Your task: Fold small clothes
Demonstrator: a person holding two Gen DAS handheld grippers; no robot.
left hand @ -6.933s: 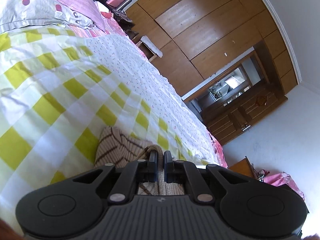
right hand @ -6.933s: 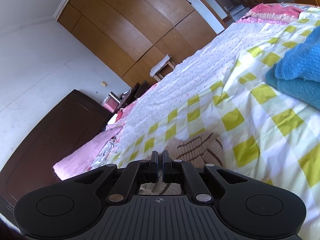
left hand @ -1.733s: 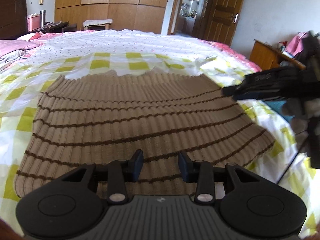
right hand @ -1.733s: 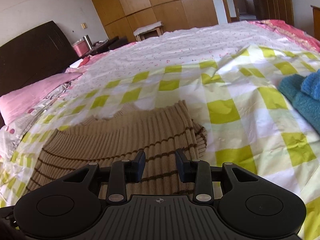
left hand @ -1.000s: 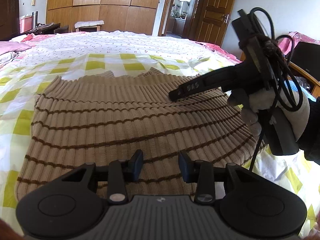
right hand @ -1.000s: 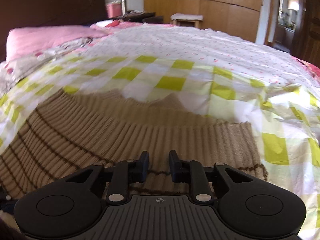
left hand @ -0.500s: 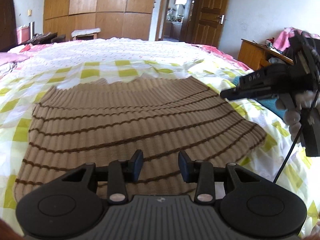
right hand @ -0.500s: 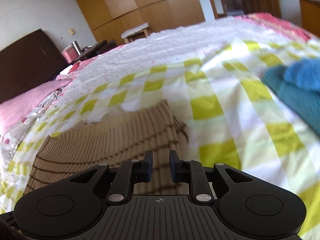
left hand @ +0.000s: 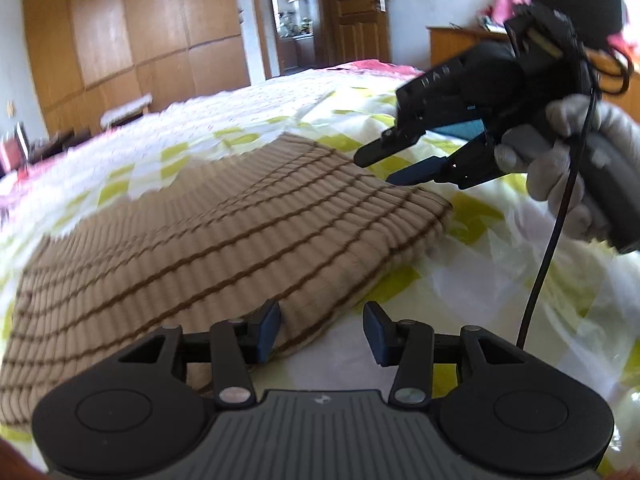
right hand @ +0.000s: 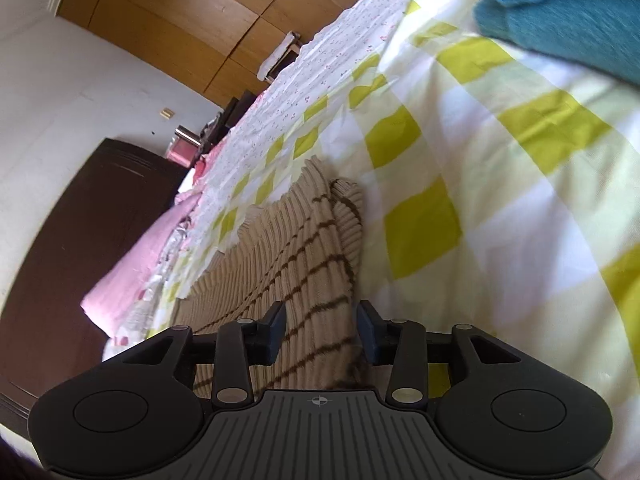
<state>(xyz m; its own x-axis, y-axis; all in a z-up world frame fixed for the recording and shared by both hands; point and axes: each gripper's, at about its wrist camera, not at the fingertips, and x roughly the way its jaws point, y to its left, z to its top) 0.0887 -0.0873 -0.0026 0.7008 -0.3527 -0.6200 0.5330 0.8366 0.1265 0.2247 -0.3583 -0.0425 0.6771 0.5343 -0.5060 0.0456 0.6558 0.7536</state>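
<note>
The yellow-and-white checked bedsheet (left hand: pixel 472 288) carries the tan ribbed knit garment with brown stripes (left hand: pixel 208 232), lying flat. Your right gripper (right hand: pixel 320 328), open and empty, straddles its right-hand edge and is nearer. Your left gripper (left hand: pixel 320 332), open and empty, sits at the near corner.

sweater (left hand: pixel 208 236) lies on bedspread (left hand: pixel 500 280), towel (right hand: pixel 568 20) to its right.

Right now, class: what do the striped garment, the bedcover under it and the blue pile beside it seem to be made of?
Striped garment: soft ribbed knit, likely wool or acrylic; raised ribs show.
Bedcover: thin matte woven cloth, probably cotton; it creases finely.
Blue pile: fuzzy, towel-like or fleecy; blurred, so uncertain.
</note>
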